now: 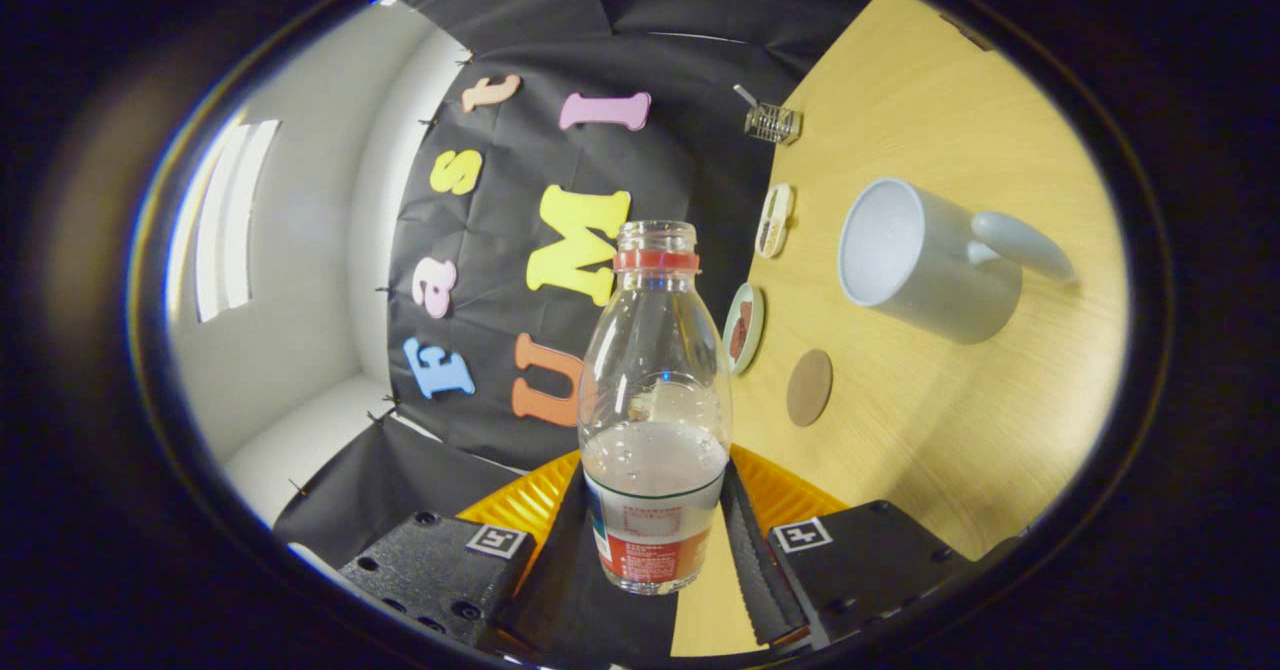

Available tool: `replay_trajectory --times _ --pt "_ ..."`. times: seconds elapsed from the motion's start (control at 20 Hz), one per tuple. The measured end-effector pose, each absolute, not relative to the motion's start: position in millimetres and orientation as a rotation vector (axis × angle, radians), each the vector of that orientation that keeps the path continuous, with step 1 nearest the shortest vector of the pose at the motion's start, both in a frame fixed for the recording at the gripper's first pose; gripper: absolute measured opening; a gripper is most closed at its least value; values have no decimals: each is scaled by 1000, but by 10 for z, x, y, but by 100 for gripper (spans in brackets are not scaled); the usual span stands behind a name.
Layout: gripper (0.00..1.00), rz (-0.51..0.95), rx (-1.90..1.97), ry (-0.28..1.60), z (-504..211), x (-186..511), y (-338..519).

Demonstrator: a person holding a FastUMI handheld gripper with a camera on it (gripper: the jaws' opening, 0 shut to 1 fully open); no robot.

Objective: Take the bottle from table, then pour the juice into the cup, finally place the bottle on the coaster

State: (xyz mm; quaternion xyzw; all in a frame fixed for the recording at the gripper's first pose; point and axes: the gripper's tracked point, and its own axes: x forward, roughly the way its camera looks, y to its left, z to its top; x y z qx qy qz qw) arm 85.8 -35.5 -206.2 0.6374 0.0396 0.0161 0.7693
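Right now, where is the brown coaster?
In the gripper view, the coaster lies on the table beyond the fingers, between the held bottle and the cup.

Tool (655,525) rolled sideways, both fingers (745,540) clamped against something held between them.

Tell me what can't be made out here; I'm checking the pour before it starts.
- Cup: its mouth faces away from the fingers, so whether it holds anything is hidden.
- Gripper: the bottle sits between the fingers; its body covers the contact points, so pressing cannot be confirmed.
- Two small dishes beside the coaster: seen edge-on, contents unclear.
- Small clear object near the wall: too small to identify.
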Motion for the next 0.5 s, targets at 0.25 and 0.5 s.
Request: replay_trajectory --times 0.25,0.5 --pt "75 16 1495 73 -2080 899 -400" --pt "75 -6 1580 75 -2115 920 -394"
